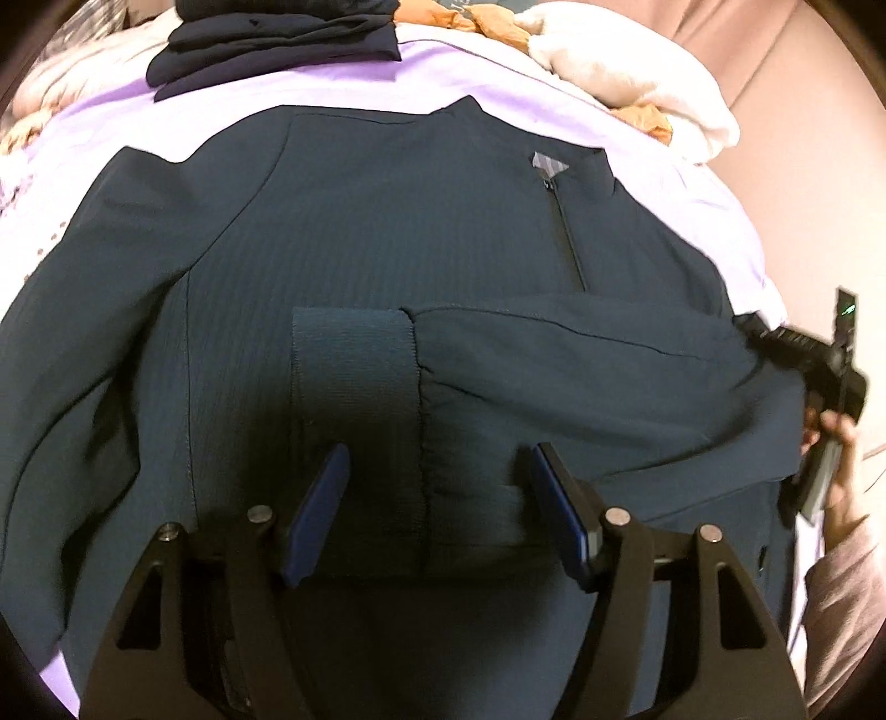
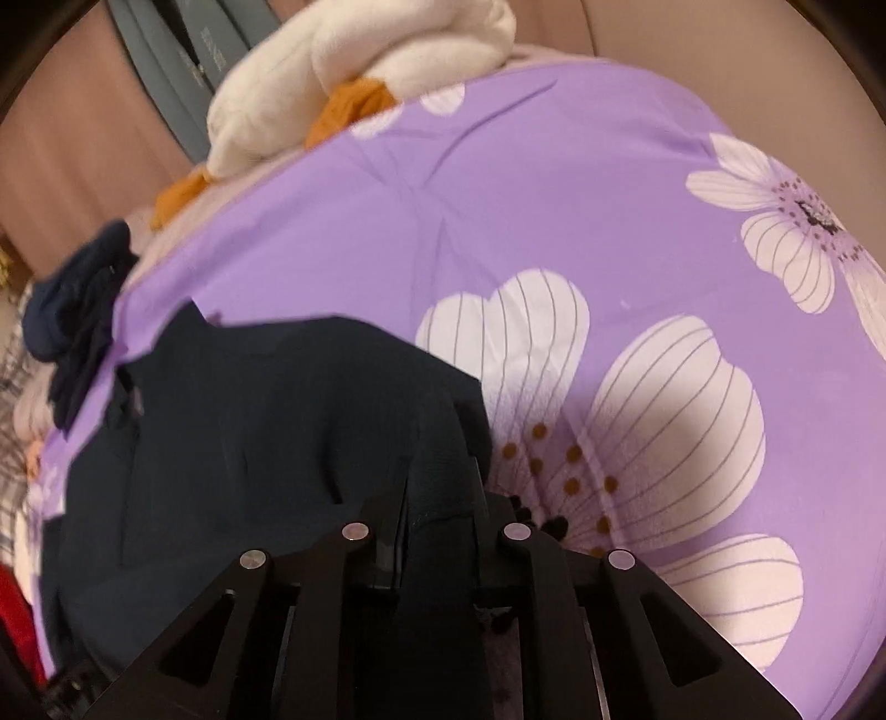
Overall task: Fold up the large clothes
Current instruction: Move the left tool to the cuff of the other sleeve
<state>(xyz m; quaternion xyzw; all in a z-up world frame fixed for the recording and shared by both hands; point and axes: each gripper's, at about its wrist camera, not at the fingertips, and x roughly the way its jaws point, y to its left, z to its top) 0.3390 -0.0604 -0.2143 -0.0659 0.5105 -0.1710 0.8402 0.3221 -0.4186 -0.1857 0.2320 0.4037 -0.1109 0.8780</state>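
A dark teal zip-neck jacket (image 1: 360, 232) lies spread flat on a purple flowered bedsheet (image 2: 554, 221). One sleeve (image 1: 581, 376) is folded across its front, the ribbed cuff (image 1: 354, 376) ending near the middle. My left gripper (image 1: 437, 459) hovers over that cuff with its blue pads (image 1: 315, 509) apart, the cuff and sleeve end lying between them without being squeezed. At the jacket's right edge my right gripper (image 2: 440, 471) is shut on a bunch of the dark fabric (image 2: 437, 498). In the left wrist view its black body (image 1: 803, 360) and the hand (image 1: 836, 443) holding it show at the far right.
A folded navy garment (image 1: 277, 50) sits beyond the collar. A cream fleece (image 1: 637, 72) and an orange cloth (image 1: 642, 119) are piled at the far right of the bed. Bare sheet lies right of the jacket. Something red (image 2: 16, 620) is at the lower left edge.
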